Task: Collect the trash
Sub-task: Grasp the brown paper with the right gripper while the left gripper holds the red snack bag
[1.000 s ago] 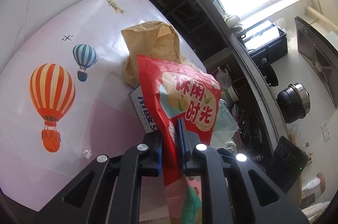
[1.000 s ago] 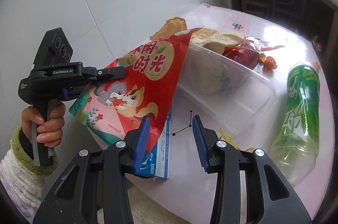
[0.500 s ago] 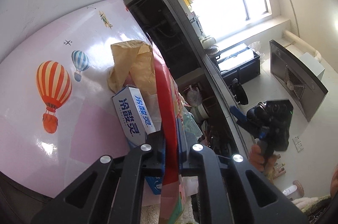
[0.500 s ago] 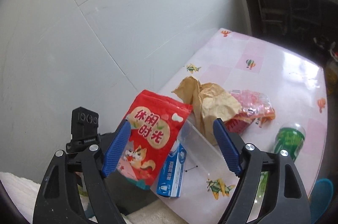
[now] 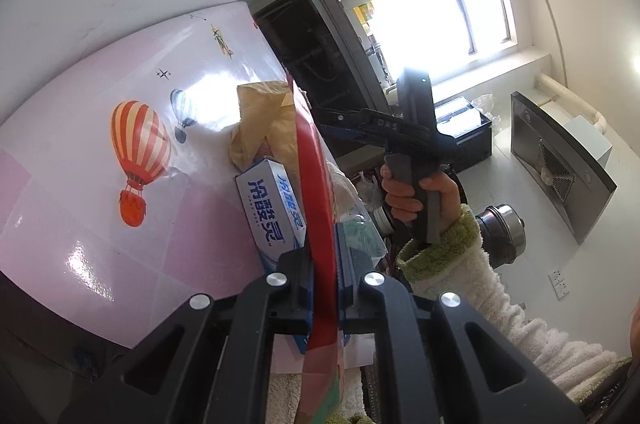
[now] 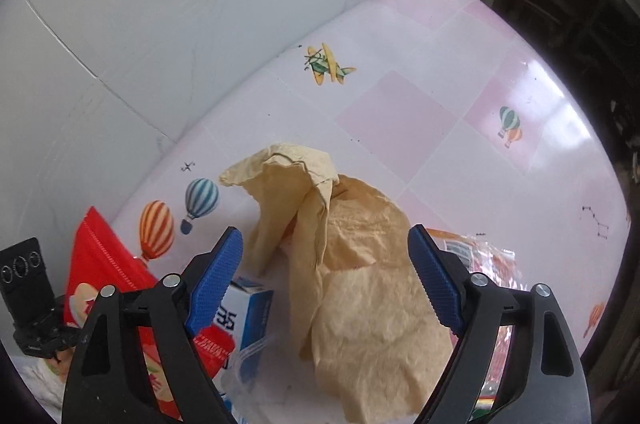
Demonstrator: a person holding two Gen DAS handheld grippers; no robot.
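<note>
With the red snack bag (image 5: pixel 316 184) pinched edge-on by the left gripper (image 5: pixel 322 288), the crumpled brown paper bag (image 6: pixel 352 288) could be merely flattened between the spread right gripper (image 6: pixel 326 288).
</note>
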